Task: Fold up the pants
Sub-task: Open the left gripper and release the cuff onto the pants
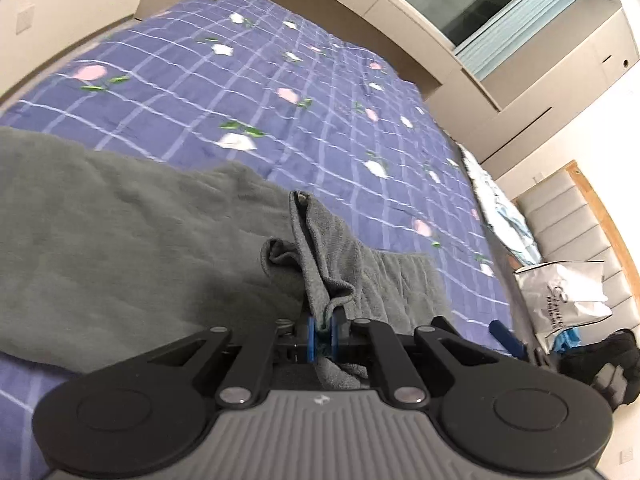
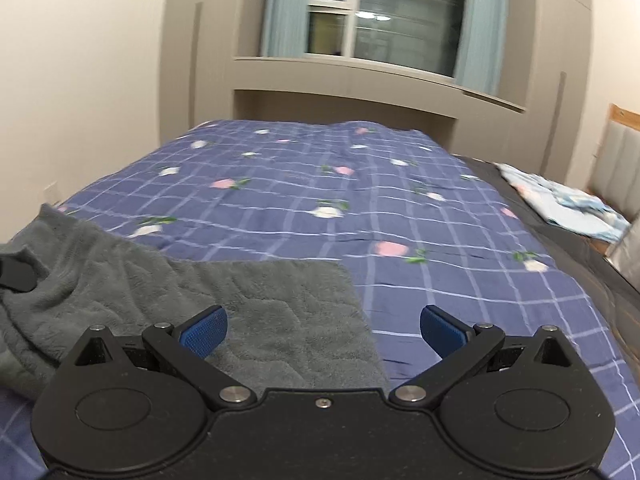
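Open right tongs (image 2: pixel 323 330) hover above grey pants (image 2: pixel 280 320) on the bedspread (image 2: pixel 400 208).

One pair of grey pants (image 1: pixel 120 232), one blue checked bedspread (image 1: pixel 248 92), two grippers — left (image 1: pixel 325 322) and right (image 2: pixel 323 330) — one window (image 2: pixel 384 20), one silver bag (image 1: pixel 568 300), and one pale crumpled cloth (image 2: pixel 560 200).

Pants (image 2: pixel 260 320) lie on the bedspread (image 2: pixel 400 208) — window (image 2: pixel 384 16) behind the bed.
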Motion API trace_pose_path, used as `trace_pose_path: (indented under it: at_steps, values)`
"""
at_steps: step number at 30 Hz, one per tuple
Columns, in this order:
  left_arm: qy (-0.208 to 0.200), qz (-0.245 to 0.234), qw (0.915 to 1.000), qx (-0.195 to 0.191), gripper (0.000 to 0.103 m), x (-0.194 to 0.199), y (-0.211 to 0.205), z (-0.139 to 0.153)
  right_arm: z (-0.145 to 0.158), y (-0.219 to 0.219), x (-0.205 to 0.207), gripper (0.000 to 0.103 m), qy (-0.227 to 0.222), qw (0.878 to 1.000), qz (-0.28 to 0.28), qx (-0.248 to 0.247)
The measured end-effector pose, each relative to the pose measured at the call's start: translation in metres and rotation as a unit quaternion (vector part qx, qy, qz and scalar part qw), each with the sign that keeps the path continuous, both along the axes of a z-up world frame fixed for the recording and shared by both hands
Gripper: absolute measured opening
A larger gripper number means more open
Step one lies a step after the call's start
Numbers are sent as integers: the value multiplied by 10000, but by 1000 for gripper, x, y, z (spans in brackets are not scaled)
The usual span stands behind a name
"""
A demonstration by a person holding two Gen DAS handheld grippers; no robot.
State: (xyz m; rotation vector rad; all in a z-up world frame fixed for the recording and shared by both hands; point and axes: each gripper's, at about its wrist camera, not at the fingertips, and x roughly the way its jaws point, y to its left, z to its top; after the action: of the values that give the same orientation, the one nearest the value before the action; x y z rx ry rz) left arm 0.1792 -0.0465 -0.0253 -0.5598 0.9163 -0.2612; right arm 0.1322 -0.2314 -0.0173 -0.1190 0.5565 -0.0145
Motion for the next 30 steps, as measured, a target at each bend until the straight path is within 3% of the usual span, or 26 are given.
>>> trace_pose_path:
  at_steps: [8,11,13,18,24,27,30]
  values:
    - [689,13,9970,352,12,10,20,-44,-21,47,7,102,506,9968,608,-131]
    - [636,68,9969,452,34,5,21,-41,-25,55,8,102,543,9958,698,-225]
    - [594,115,9965,584,54,5,24,-36,-24,54,8,102,474,9959,742,-229]
    - [263,350,9950,898,75,13,26,-19,-17,41,18,103,199,9970,667,-332]
    - [305,466,9892,1355,76,41,15,-24,-16,20,57,103,111,9973,213,-697]
    - [552,377,9854,1568,76,49,11,-39,-25,9,78,103,242,9961,4,-844]
    - [463,325,9839,1695,78,46,9,-49,-39,1,91,103,507,9953,1,-822]
